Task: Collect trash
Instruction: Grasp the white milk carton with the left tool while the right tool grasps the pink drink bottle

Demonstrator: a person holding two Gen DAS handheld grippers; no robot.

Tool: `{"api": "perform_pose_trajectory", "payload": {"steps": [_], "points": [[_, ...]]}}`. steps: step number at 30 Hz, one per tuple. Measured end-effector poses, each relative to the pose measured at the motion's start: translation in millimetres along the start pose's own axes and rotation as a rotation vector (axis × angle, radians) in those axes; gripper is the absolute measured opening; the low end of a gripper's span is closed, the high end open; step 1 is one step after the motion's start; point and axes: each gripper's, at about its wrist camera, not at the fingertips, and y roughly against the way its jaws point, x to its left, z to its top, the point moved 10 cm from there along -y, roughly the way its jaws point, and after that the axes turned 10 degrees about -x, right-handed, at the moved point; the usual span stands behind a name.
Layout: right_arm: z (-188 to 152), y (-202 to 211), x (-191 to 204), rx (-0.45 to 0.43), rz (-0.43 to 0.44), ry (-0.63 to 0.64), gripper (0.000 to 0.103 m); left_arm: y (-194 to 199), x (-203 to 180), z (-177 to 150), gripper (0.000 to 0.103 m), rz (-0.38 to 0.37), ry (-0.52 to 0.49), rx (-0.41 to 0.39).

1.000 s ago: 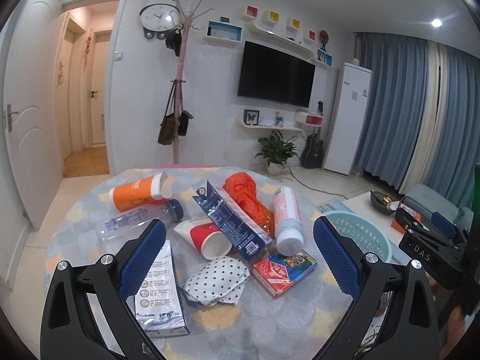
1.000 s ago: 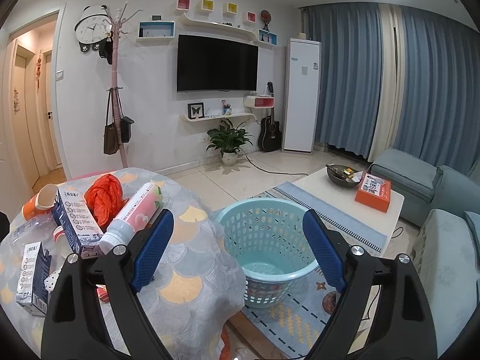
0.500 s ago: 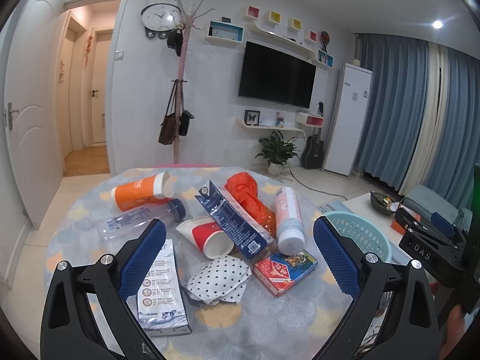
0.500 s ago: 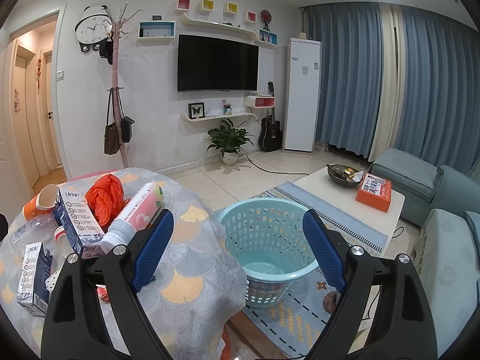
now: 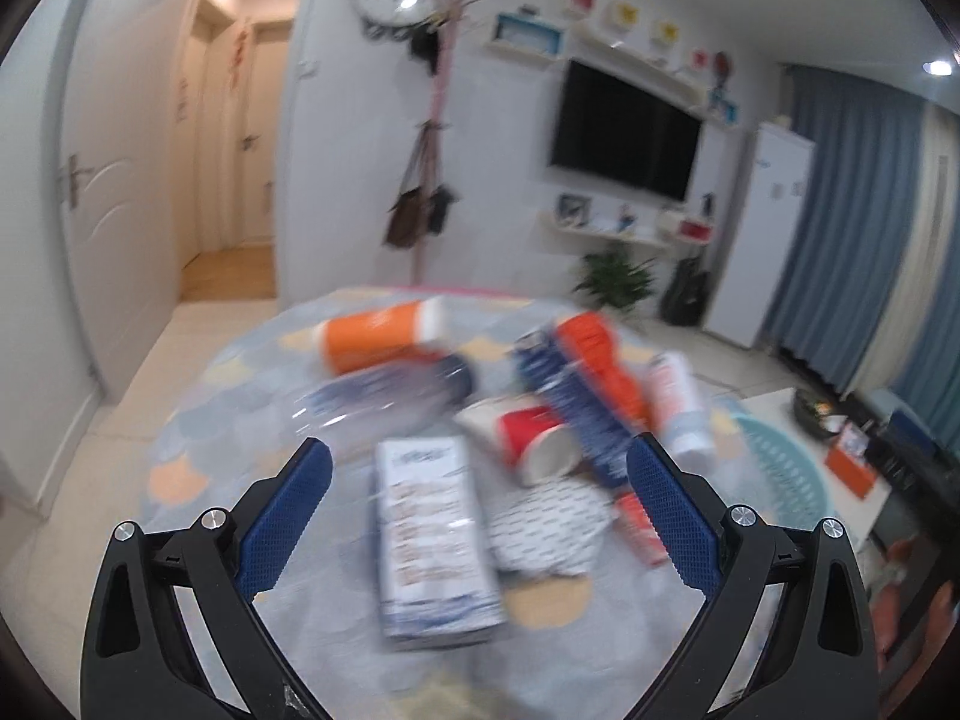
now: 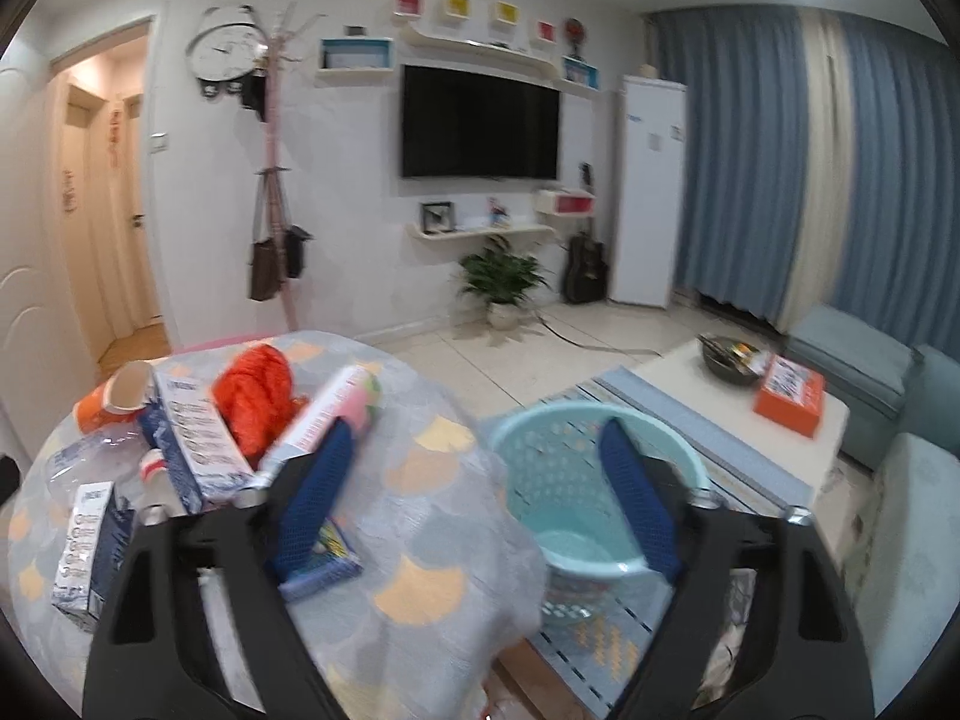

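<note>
Trash (image 5: 438,546): all on table (image 6: 420,540), none collected. Basket (image 6: 564,462): empty, at table's 3 o'clock. Left gripper (image 5: 474,516): wide open, empty, over carton. Right gripper (image 6: 474,498): closing, nothing between jaws.

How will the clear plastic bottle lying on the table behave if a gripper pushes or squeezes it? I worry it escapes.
The clear plastic bottle lies on its side, so a nudge would probably roll it across the table. It looks empty, hence likely light and quick to skid. Its thin see-through wall may dent under the fingers.
</note>
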Motion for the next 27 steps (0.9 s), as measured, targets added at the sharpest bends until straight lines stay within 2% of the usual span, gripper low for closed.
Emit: {"api": "perform_pose_trajectory", "payload": {"steps": [3, 6, 10, 15, 22, 24, 27], "points": [[-5.7, -18.2, 19.2, 0.045, 0.063, 0.007, 0.058, -11.6, 27.9, -13.6, 0.096, 0.046, 0.040, 0.067], [-9.0, -37.9, 37.4, 0.082, 0.112, 0.009, 0.058, -30.3, 39.2, -32.8, 0.096, 0.016, 0.077, 0.181], [-12.5, -62.5, 53.7, 0.140, 0.159, -0.004, 0.058, -49.2, 42.7, -53.5, 0.096, 0.003, 0.108, 0.278], [-23.4, -92.5, 63.9, 0.238, 0.196, -0.037, 0.058, -66.1, 39.5, -67.8, 0.096, 0.003, 0.096, 0.333], [-42.3, -114.5, 79.9, 0.330, 0.208, -0.027, 0.058, -81.2, 31.4, -81.5, 0.095, 0.029, 0.005, 0.379], [-49.7, -120.4, 83.2, 0.374, 0.221, -0.048, 0.059, -85.4, 29.8, -85.6, 0.092, 0.037, -0.014, 0.395], [-55.7, -128.6, 88.8, 0.424, 0.239, -0.074, 0.059, -90.1, 27.4, -91.4, 0.082, 0.040, -0.034, 0.412]]}}
